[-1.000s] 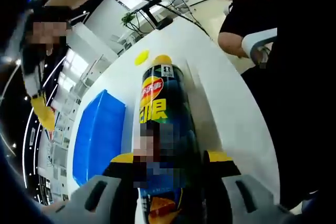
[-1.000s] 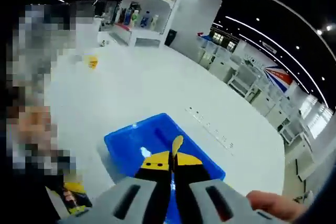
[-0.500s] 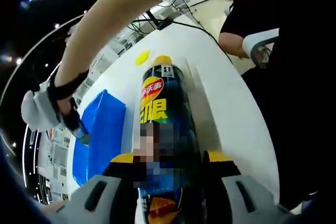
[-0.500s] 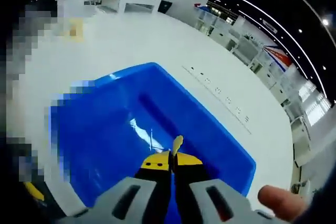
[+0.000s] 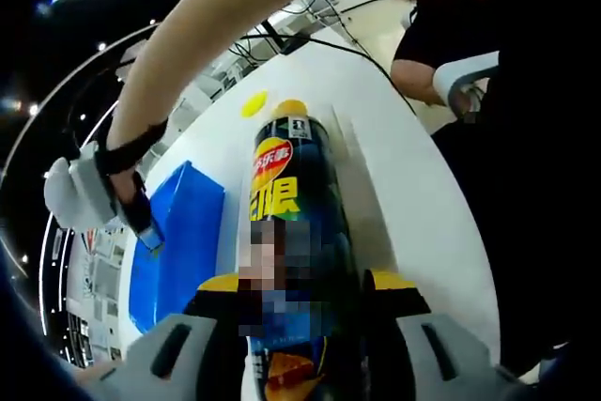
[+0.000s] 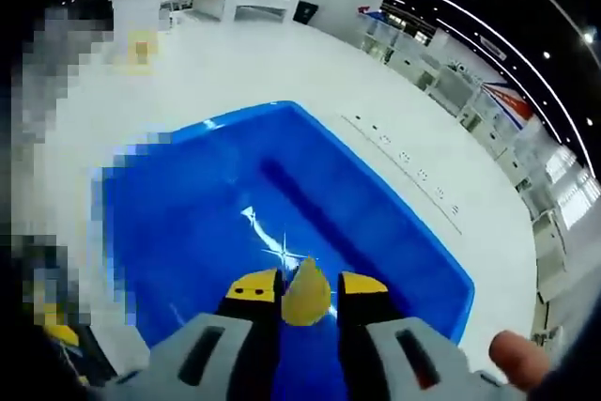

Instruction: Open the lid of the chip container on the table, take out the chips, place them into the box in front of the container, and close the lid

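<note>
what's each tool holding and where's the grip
Left tool clamps the chip container around its lower body. Right tool has a chip between its tips, jaws parted over the blue box.

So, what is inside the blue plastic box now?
The blue plastic box shows a bare glossy floor; one yellow chip sits between the right tongs, which hide the near floor.

The chip container (image 5: 293, 223), centre of the left gripper view, has a glossy printed wrap. The blue box (image 6: 376, 213) in the right gripper view looks like smooth, shiny plastic catching light streaks. The white table (image 6: 282, 72) across its upper half looks smooth and matt. The chip (image 6: 305, 293) at lower centre looks dull yellow.
</note>
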